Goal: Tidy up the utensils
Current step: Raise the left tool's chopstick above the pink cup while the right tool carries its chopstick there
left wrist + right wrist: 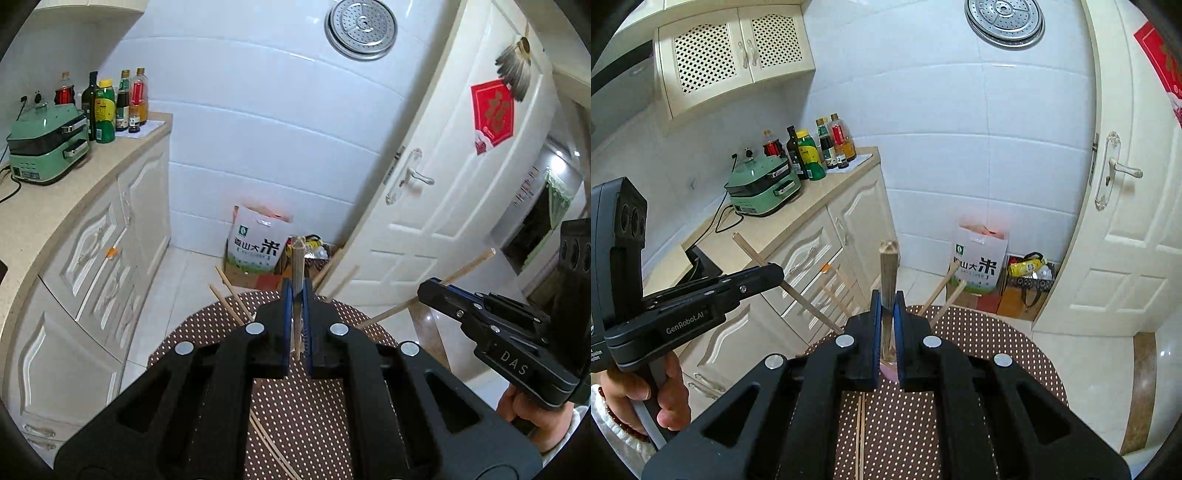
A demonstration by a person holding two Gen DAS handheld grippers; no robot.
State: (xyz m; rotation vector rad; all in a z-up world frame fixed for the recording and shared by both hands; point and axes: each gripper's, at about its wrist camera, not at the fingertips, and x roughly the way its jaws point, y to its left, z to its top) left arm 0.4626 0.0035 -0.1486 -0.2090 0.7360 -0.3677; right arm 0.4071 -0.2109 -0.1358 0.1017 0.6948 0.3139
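Two hand-held grippers over a round table point(332, 413) covered with a brown, white-dotted cloth, seen from both wrist cameras. The left gripper point(297, 295) has its jaws clamped together on 1 wooden chopstick point(297, 266), which stands up between the blue pads with its squared end pointing away from the camera; in the right wrist view this same gripper point(772, 275) appears at the left, held by a hand point(646, 398), with the chopstick crossing its tip at a slant. The right gripper point(887, 299) likewise has its jaws clamped on a second chopstick point(888, 273), upright between its pads; in the left wrist view that gripper point(430, 291) sits at the right with its stick angled up and to the right, gripped by a hand point(532, 413) in a pale sleeve. Further loose chopsticks point(231, 299) lie on and overhang the far edge of the cloth, and 2 more point(861, 435) lie side by side on the cloth beneath the right gripper. Background: a cream kitchen counter point(827, 184) carrying a green electric cooker point(762, 188) and a cluster of condiment bottles point(820, 147), a rice bag point(255, 243) on the floor against the white tiled wall, and a white door point(443, 166).
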